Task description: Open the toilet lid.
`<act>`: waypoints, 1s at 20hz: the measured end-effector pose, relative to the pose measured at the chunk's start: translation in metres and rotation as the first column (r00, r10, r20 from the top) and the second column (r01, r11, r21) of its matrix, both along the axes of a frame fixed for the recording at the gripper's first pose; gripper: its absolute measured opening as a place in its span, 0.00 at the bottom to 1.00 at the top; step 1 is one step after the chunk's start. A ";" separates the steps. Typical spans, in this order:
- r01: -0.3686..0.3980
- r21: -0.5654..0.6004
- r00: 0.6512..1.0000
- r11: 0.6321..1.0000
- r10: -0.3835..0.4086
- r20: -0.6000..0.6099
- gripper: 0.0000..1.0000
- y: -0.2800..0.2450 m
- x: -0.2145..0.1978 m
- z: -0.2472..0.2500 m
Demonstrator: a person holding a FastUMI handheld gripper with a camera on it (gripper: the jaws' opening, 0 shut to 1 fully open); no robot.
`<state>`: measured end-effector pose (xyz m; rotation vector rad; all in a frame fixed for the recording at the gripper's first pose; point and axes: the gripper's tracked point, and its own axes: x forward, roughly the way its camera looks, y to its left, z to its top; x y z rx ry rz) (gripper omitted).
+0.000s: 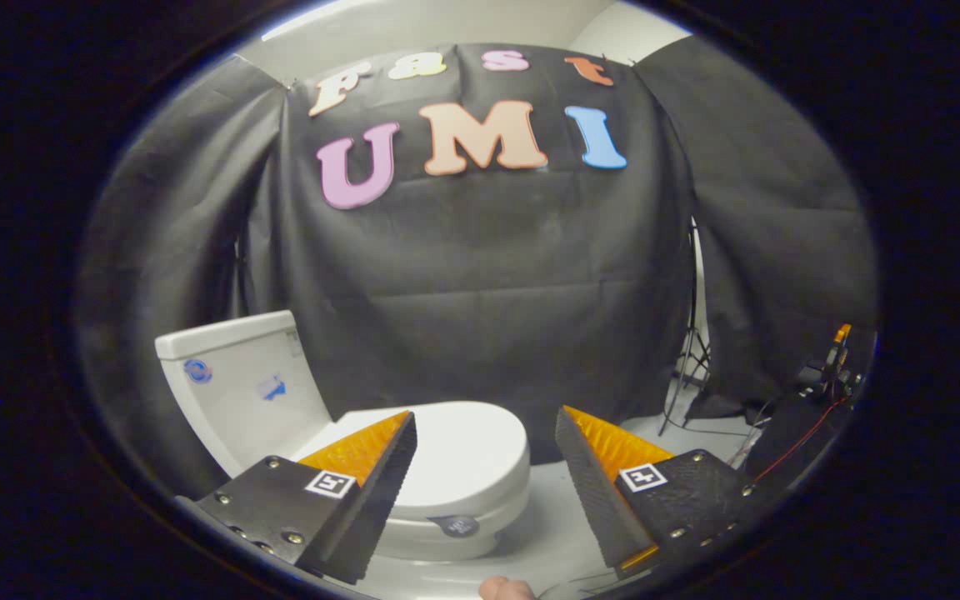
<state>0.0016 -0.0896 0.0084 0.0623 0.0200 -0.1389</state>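
A white toilet stands on the floor ahead, its tank (234, 379) to the left against the black cloth wall. Its lid (467, 450) lies flat and closed over the seat, with a small dark sticker (457, 525) on the front rim. My gripper (484, 425) hangs above and in front of the bowl, open, its black and orange fingers (380, 467) spread wide with nothing between them. The lid's front part shows in the gap between the fingers, a little beyond their tips.
A stand with thin legs and cables (688, 375) sits at the right of the cloth wall. Dark gear with an orange part and a red wire (830, 367) is farther right. A fingertip (507, 590) shows just below the fingers. Pale floor (551, 533) surrounds the toilet.
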 end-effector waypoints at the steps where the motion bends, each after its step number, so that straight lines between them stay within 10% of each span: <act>1: 0.010 0.024 0.999 1.000 -0.009 -0.036 0.99 -0.007 0.001 -0.009; 20: 0.169 0.282 0.930 0.944 -0.057 -0.364 0.99 -0.034 0.028 -0.120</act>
